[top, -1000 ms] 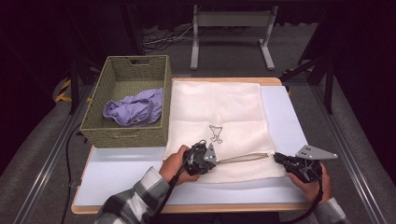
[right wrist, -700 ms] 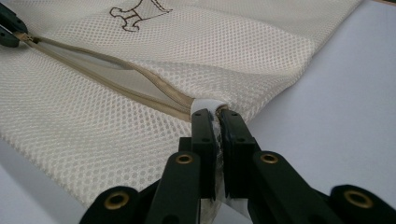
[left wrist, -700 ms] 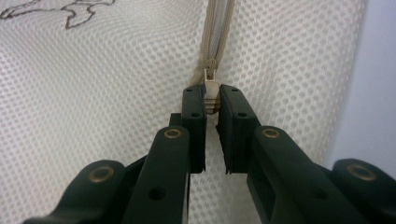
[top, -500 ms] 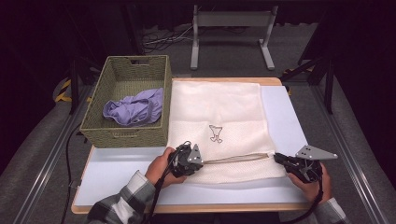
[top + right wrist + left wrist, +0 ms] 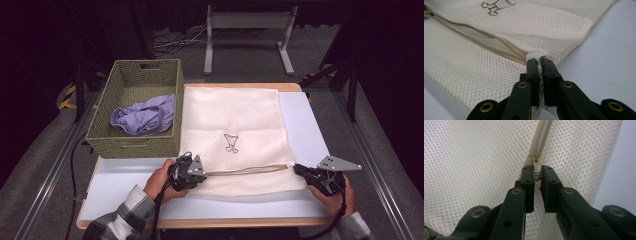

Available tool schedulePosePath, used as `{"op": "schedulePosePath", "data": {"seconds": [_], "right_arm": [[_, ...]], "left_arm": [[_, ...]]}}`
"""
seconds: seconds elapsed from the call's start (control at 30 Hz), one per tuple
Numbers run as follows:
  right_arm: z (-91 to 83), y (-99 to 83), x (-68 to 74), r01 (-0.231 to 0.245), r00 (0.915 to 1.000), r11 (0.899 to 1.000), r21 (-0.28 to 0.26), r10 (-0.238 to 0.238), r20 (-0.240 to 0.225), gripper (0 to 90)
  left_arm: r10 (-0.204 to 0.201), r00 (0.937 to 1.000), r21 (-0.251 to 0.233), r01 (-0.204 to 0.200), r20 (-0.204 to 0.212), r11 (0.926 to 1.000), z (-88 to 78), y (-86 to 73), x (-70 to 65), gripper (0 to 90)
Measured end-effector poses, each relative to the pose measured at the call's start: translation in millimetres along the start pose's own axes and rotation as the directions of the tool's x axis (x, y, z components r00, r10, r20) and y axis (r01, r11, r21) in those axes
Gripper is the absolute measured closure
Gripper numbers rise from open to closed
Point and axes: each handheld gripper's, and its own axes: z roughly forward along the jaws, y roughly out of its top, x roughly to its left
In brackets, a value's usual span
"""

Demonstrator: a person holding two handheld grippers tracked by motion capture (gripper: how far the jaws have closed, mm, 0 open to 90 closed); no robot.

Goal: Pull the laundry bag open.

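While the cream mesh laundry bag (image 5: 235, 135) lay flat on the white counter (image 5: 125, 200), just right of the green woven basket (image 5: 132, 145), its beige zip (image 5: 247, 171) was being worked along the bag's near edge. The left tongs (image 5: 537, 171) were seen pinching the small beige zip pull (image 5: 537, 168), the jaws nearly together with only the pull between them. The right tongs (image 5: 540, 62) were pressed on the white tab (image 5: 535, 55) at the zip's right end, close to the bag's near right corner, so that the fabric was anchored there. In the high view the left tongs (image 5: 192, 170) sat close to the bag's near left corner and the right tongs (image 5: 305, 172) at the opposite end, the zip stretched taut between them. From the right gripper view the zip was seen parted, its two tapes gaping along a fair length.

The step in hand was judged to be the opening of the bag, nearly complete, since the pull stood close to the left end. A crumpled lilac garment (image 5: 142, 117) lay in the basket, and it was judged likely to be loaded next. For that, the pull would need to be released, the opening lifted, and the garment fetched from the basket.
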Motion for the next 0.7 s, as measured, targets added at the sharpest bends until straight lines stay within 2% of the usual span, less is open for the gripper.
{"op": "schedulePosePath", "data": {"seconds": [0.47,0.7], "right_arm": [[-0.2,-0.9,0.1,-0.007,0.9999,1.000,-0.002,0.007,0.011,85.1],[0.1,-0.8,0.3,0.001,0.9999,1.000,0.003,-0.001,0.011,85.1]], "left_arm": [[-0.055,0.9982,-0.006,0.055,-0.024,0.9985,-15.7,-27.9,6.1,81.4],[-0.064,0.9975,-0.005,0.064,-0.028,0.9979,-20.4,-36.9,8.7,81.4]]}}
